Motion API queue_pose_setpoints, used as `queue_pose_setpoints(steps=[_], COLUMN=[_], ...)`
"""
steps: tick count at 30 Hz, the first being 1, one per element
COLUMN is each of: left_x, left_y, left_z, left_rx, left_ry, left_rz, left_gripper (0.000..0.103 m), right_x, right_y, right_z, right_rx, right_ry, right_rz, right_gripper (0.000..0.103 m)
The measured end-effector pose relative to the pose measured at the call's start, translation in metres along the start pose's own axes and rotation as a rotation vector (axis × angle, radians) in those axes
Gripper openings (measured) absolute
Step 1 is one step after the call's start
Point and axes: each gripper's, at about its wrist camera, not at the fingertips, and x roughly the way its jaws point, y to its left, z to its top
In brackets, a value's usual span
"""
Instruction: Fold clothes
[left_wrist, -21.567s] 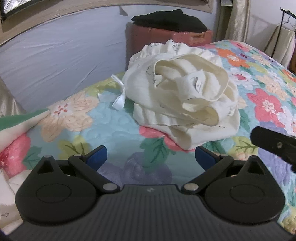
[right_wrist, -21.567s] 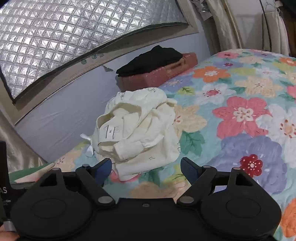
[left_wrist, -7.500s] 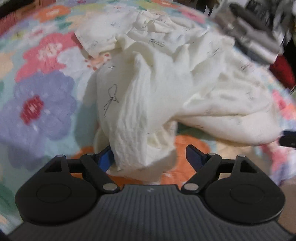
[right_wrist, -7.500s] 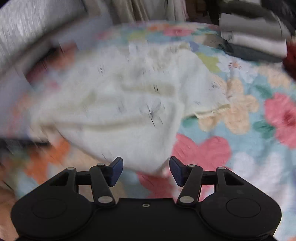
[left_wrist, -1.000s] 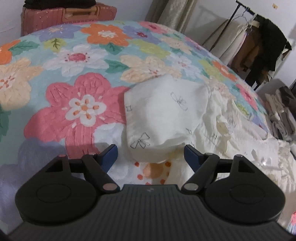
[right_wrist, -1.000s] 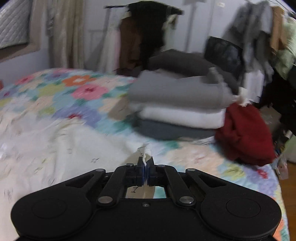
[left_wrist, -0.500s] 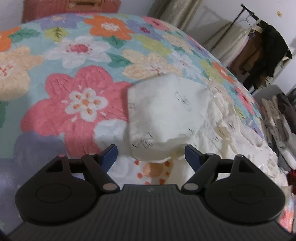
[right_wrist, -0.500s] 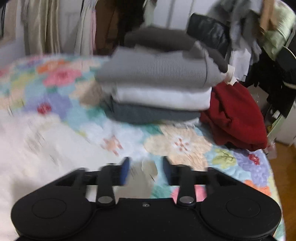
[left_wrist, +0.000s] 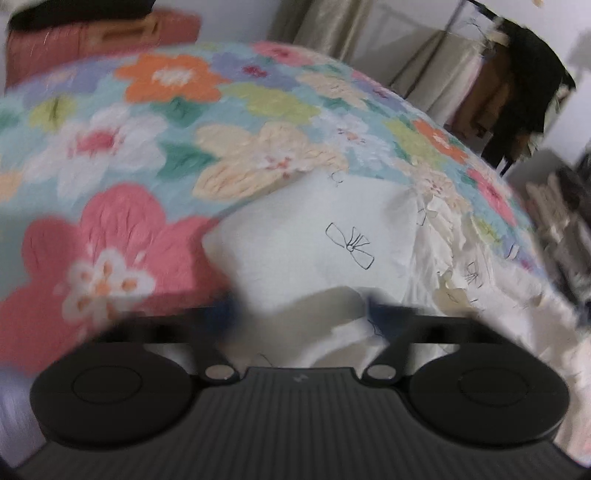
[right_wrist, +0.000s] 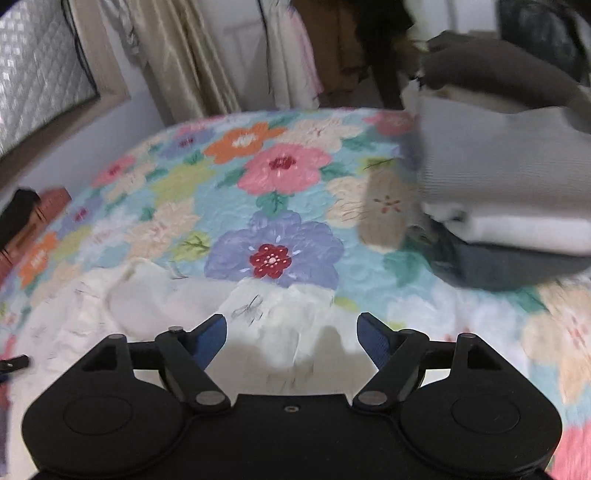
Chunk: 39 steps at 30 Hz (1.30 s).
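The left gripper (left_wrist: 301, 314) has its jaws wide apart, with a fold of the white top (left_wrist: 332, 236) lying between them. The picture is blurry there, and nothing looks pinched. The top has little bow drawings and lies on the flower blanket (left_wrist: 122, 155). The right gripper (right_wrist: 291, 334) is wide open too and holds nothing; the top's edge (right_wrist: 273, 314) lies just past its tips. Farther off, a pile of folded clothes (right_wrist: 506, 184) sits on the blanket (right_wrist: 280, 170).

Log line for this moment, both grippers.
left gripper: open over cream garment | right gripper: open, empty | garment spread on floral quilt
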Motion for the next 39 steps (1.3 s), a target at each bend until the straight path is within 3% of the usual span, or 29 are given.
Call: queue_pose_setpoints(steps=[4, 5, 7, 8, 10, 11, 12, 16, 19, 21, 23, 25, 28, 29, 30, 32, 35, 37, 39], left_x=[0.003, 0.001, -0.002, -0.003, -0.006, -0.009, -0.014, -0.051, -0.070, -0.092, -0.128, -0.143, -0.112, -0.095, -0.076, -0.048, -0.040, -0.048, -0.058], left_y=[-0.015, -0.018, -0.023, -0.026, -0.033, -0.037, -0.041, -0.053, -0.059, -0.065, -0.067, -0.070, -0.072, -0.066, -0.058, -0.040, -0.019, -0.011, -0.007], left_z=[-0.002, -0.001, 0.001, 0.002, 0.004, 0.006, 0.009, 0.025, 0.039, 0.050, 0.059, 0.063, 0.066, 0.065, 0.065, 0.063, 0.055, 0.051, 0.044], left_rx=[0.055, 0.070, 0.097, 0.116, 0.168, 0.200, 0.237, 0.306, 0.314, 0.294, 0.228, 0.234, 0.336, 0.339, 0.321, 0.283, 0.220, 0.164, 0.114], left_ry=[-0.008, -0.019, -0.045, -0.058, -0.080, -0.085, -0.094, -0.204, -0.293, -0.400, -0.573, -0.658, -0.565, -0.494, -0.409, -0.264, -0.166, -0.145, -0.130], left_rz=[0.039, 0.043, 0.062, 0.077, 0.113, 0.123, 0.127, 0.138, 0.158, 0.196, 0.168, 0.154, 0.323, 0.366, 0.411, 0.470, 0.486, 0.480, 0.457], left_gripper=[0.003, 0.002, 0.002, 0.002, 0.002, 0.002, 0.002, 0.002, 0.002, 0.002, 0.002, 0.005, 0.014, 0.021, 0.037, 0.043, 0.044, 0.052, 0.054], right_x=[0.046, 0.058, 0.080, 0.083, 0.080, 0.076, 0.073, 0.043, 0.013, -0.003, -0.015, -0.022, 0.001, 0.016, 0.032, 0.058, 0.059, 0.038, 0.004], right_y=[0.010, 0.012, 0.011, 0.014, 0.025, 0.031, 0.034, 0.055, 0.062, 0.072, 0.080, 0.082, 0.077, 0.073, 0.070, 0.063, 0.058, 0.059, 0.060], right_z=[0.016, 0.018, 0.012, 0.004, -0.009, -0.013, -0.014, -0.010, 0.012, 0.027, 0.040, 0.053, 0.065, 0.067, 0.069, 0.068, 0.049, 0.032, 0.007], right_rx=[-0.129, -0.146, -0.144, -0.166, -0.259, -0.300, -0.311, -0.439, -0.440, -0.466, -0.484, -0.437, -0.339, -0.314, -0.290, -0.246, -0.203, -0.174, -0.139], right_ry=[0.050, 0.086, 0.166, 0.161, 0.110, 0.091, 0.088, -0.033, -0.175, -0.255, -0.329, -0.416, -0.427, -0.371, -0.315, -0.186, -0.076, -0.057, -0.063], right_rz=[-0.058, -0.053, -0.026, -0.008, -0.002, -0.004, -0.008, -0.099, -0.126, -0.144, -0.142, -0.121, -0.158, -0.170, -0.181, -0.195, -0.138, -0.091, -0.033], right_gripper=[0.085, 0.091, 0.091, 0.088, 0.056, 0.017, 0.009, 0.006, 0.006, 0.005, 0.005, 0.005, 0.006, 0.012, 0.023, 0.040, 0.042, 0.051, 0.060])
